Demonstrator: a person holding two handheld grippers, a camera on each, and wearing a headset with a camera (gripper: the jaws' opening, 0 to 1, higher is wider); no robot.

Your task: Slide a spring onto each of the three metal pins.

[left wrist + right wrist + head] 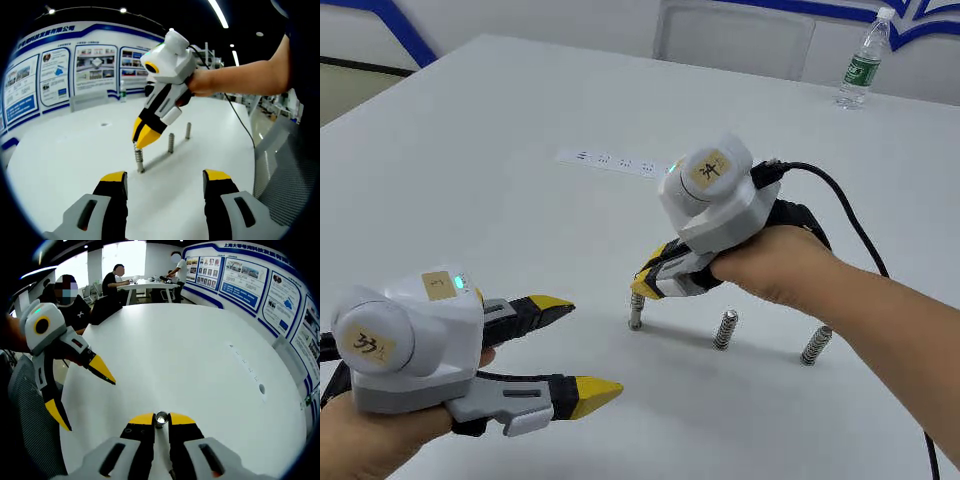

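1 spring [637, 306] in right gripper [643, 287], on leftmost pin [636, 324]

head view: right gripper [643, 286] tips cover the top of the leftmost pin [636, 318] | cable [820, 176] cut by the bottom edge | right gripper view: spring [161, 418] end-on between the jaws, its length hidden | left gripper view: wall posters [95, 62] too small to read
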